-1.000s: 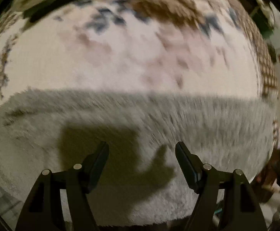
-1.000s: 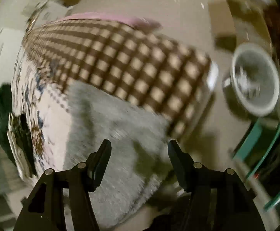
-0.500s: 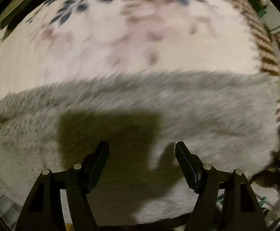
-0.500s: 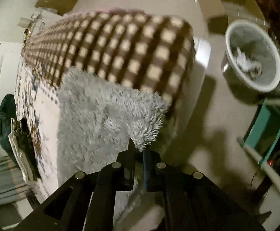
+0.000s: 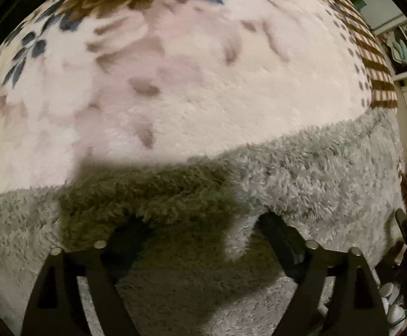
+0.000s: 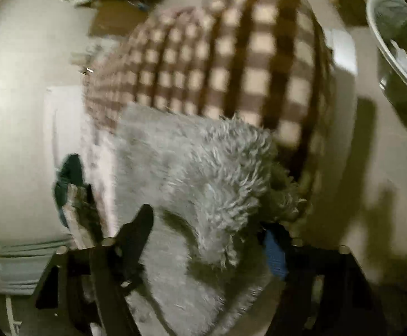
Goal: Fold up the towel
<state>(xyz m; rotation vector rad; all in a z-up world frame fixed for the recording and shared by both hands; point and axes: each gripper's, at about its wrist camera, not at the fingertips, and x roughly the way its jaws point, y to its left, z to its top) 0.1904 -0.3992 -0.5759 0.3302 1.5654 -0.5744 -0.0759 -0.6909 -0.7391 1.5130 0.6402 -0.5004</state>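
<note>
Folding is judged partly done: a doubled layer of the grey towel (image 5: pixel 301 173) is seen at the bed's (image 6: pixel 340 44) near corner, on the patterned blanket (image 5: pixel 175 70), with further folds left. Its long axis is seen along the bed's near edge. The left claw (image 5: pixel 203 232) is opening wide, gripping nothing. The right claw (image 6: pixel 206 224) is opening, pile between its jaws, unclamped.

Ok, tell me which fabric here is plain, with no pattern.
The shaggy grey towel, lying nearest both tools. The blanket under it is cream with floral print and a brown checked border.
</note>
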